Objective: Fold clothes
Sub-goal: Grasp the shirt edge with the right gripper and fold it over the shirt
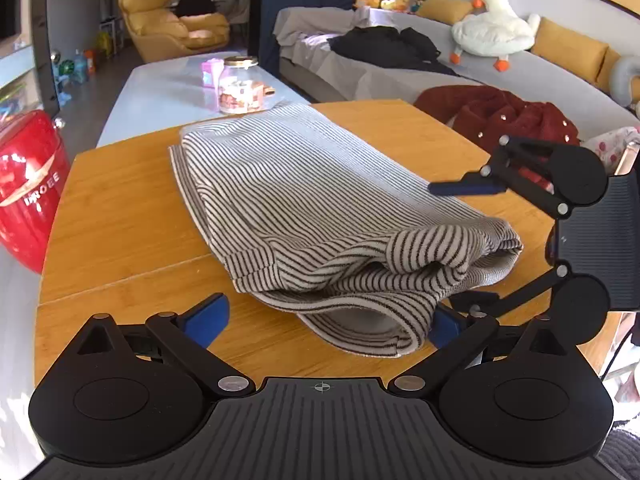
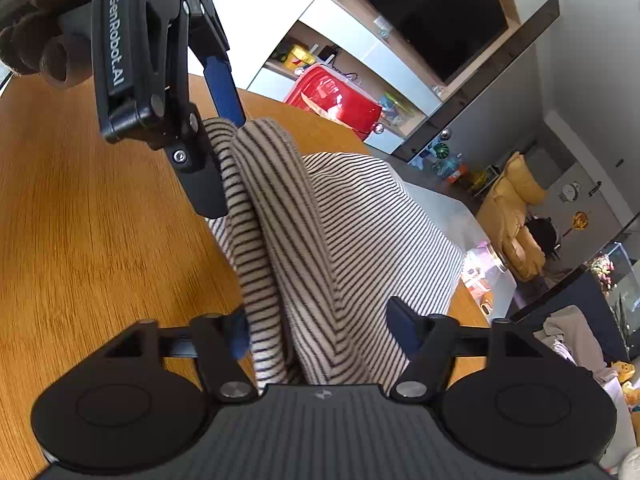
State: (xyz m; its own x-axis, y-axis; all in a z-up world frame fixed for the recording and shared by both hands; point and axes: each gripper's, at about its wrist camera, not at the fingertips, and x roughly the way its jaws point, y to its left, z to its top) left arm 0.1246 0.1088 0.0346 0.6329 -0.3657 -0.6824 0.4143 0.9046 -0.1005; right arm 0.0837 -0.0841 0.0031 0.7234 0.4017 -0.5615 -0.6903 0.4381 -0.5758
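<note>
A folded black-and-white striped garment (image 1: 304, 208) lies on the wooden table (image 1: 120, 208). My left gripper (image 1: 324, 320) is open, its blue fingertips (image 1: 208, 316) astride the garment's near folded edge. My right gripper (image 1: 444, 252) comes in from the right, open, one finger above the cloth and one below its near right corner. In the right wrist view the striped garment (image 2: 340, 240) fills the gap between the right gripper's (image 2: 320, 328) spread fingers, and the left gripper (image 2: 216, 152) stands at the fold's far end.
A red case (image 1: 28, 188) stands left of the table. A glass jar (image 1: 240, 84) and a pink box (image 1: 212, 72) sit on a pale table behind. A grey sofa holds a red coat (image 1: 500, 116), black clothes (image 1: 384, 46) and a goose toy (image 1: 492, 24).
</note>
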